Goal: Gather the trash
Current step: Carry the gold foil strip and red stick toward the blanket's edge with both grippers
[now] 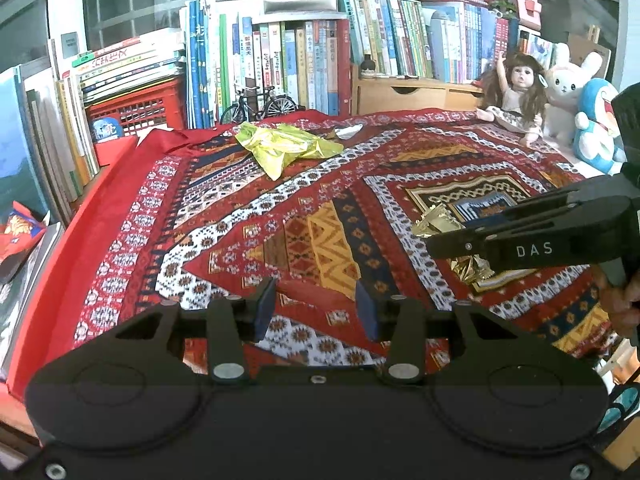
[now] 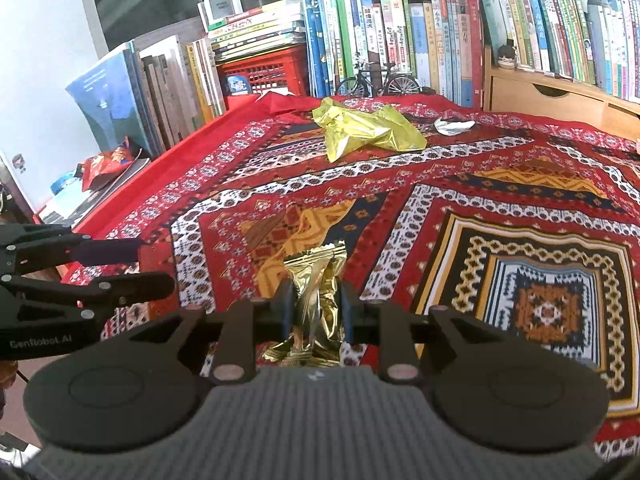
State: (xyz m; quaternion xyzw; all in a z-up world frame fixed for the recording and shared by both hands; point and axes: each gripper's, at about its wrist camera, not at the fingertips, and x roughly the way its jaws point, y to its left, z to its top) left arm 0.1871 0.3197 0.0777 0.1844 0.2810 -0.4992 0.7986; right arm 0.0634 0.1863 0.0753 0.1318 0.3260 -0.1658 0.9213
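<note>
- Left wrist view: the left gripper (image 1: pixel 316 308) hangs over the patterned red cloth (image 1: pixel 224 216) with a narrow gap between its blue pads and nothing in that gap.
- Far across the cloth, near the row of books (image 1: pixel 304 60), lies a crumpled yellow-green wrapper (image 1: pixel 286 145); a small white scrap (image 1: pixel 348 131) sits just to its right.
- At the right edge the right gripper (image 1: pixel 436 242) reaches in, a gold foil wrapper (image 1: pixel 434 222) showing around its fingers.
- A doll (image 1: pixel 514 96) and plush toys (image 1: pixel 576 92) sit at the cloth's far right corner.
- Right wrist view: the right gripper (image 2: pixel 316 306) is clamped on the gold foil wrapper (image 2: pixel 316 280), which stands up between its pads above the cloth (image 2: pixel 400 184).
- The yellow-green wrapper (image 2: pixel 366 128) and white scrap (image 2: pixel 452 125) lie at the far side, well apart from the gripper.
- The left gripper (image 2: pixel 156 266) enters at the left edge, its fingers slightly apart and empty.
- A red snack bag (image 2: pixel 106 164) rests on books beyond the cloth's left edge.
</note>
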